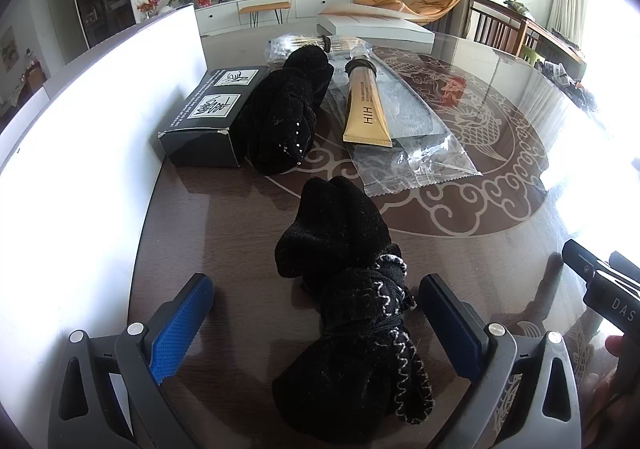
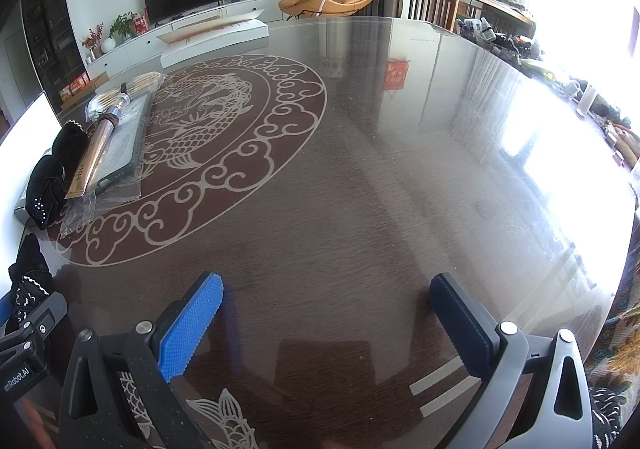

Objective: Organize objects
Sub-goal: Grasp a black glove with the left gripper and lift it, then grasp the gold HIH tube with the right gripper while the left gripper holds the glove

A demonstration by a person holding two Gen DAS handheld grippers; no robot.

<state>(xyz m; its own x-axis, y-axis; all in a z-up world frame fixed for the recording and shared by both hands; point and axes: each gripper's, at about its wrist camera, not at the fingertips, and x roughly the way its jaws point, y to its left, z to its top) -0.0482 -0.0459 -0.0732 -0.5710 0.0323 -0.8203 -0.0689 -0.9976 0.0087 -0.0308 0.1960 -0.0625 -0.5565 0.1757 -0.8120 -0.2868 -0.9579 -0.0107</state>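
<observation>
Presently we list one black sock bundle [image 1: 352,301] on the table [image 1: 224,233] between our left gripper [image 1: 316,323]'s wide-open, untouching jaws — long axis six-to-twelve — our right gripper [image 2: 326,325] gaping empty, farther off.

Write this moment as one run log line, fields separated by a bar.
left gripper: open, astride black knitted bundle, pads not pressing | right gripper: open, empty, over bare table | gold tube: on plastic packet

Near sock [image 1: 352,289] between jaws; box [image 1: 212,117] left of far sock [image 1: 286,113].
</observation>
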